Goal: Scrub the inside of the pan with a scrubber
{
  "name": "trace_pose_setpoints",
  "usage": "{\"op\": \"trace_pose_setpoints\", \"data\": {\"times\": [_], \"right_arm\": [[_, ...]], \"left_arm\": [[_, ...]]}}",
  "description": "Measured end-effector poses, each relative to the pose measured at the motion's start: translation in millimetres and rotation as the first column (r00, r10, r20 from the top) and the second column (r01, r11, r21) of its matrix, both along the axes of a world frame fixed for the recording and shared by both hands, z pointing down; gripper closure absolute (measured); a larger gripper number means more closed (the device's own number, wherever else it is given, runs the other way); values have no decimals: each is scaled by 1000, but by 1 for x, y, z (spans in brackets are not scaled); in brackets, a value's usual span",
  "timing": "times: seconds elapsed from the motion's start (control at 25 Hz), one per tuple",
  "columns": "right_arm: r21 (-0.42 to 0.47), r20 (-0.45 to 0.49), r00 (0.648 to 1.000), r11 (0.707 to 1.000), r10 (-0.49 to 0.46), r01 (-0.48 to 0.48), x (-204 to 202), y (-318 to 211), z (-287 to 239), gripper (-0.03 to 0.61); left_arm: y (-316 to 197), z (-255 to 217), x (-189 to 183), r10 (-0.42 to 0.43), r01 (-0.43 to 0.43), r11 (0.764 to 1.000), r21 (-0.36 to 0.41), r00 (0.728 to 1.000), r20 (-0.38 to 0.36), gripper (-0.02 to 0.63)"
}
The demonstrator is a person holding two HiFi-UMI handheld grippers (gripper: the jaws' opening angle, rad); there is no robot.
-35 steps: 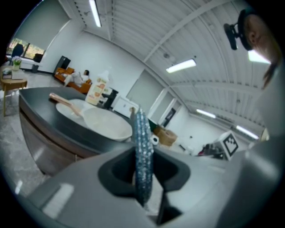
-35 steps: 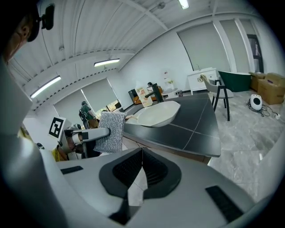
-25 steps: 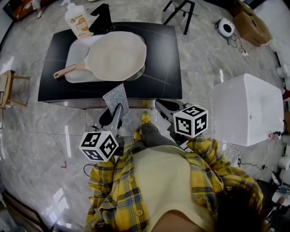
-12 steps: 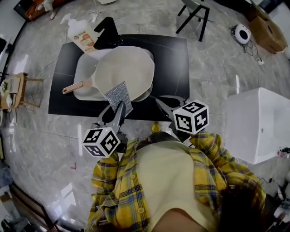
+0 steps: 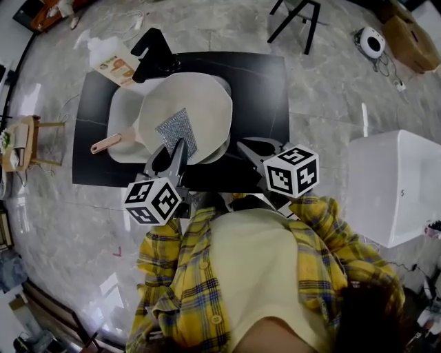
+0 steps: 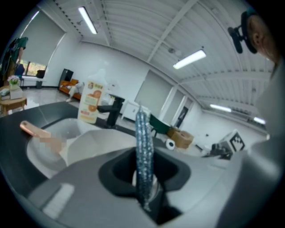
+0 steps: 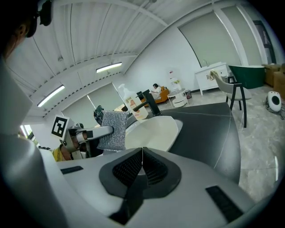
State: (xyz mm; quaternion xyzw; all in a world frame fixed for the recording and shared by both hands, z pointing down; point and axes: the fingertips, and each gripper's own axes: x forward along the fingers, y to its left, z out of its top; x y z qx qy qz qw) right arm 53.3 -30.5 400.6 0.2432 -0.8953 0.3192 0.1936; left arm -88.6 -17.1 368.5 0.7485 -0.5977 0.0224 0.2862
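Observation:
A cream pan (image 5: 196, 103) with a pinkish handle (image 5: 108, 143) lies tilted in the white sink (image 5: 122, 114) of a black counter. My left gripper (image 5: 178, 146) is shut on a grey metallic scrubber (image 5: 176, 129), which hangs over the pan's near part. The left gripper view shows the scrubber (image 6: 144, 156) edge-on between the jaws, with the pan (image 6: 100, 143) behind it. My right gripper (image 5: 247, 147) sits shut and empty over the counter, just right of the pan. In the right gripper view its jaws (image 7: 142, 164) meet, and the scrubber (image 7: 112, 129) and pan (image 7: 152, 132) lie ahead to the left.
A soap bottle (image 5: 114, 60) and a black faucet (image 5: 157, 52) stand at the back of the sink. The black counter (image 5: 262, 89) extends to the right. A white cabinet (image 5: 396, 186) stands far right, a chair (image 5: 295, 17) behind, a small wooden stool (image 5: 24, 141) at left.
Both grippers have moved forward toward the sink. The scrubber, earlier short of the counter's front edge, now hangs over the pan's inside.

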Motion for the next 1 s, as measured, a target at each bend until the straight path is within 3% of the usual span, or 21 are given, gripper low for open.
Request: {"op": "trace_pose_setpoints", "data": {"times": [0.12,0.6,1.0], "right_arm": [[9,0,999,999,33,-33,-4,-15,-2,565],[-27,-39,977,977,210,-211,-33,-47,10,565],[-29,-102,934,938,342,-346,-42,-69,25,565]], "left_arm": [[-20,6,-6,21,-21,1000,-4,999,44,534],[-87,32,-43,150,-149,989,-24,983,104,531],[-134,68,-55,205,-200,978,-60,974,99,531]]}}
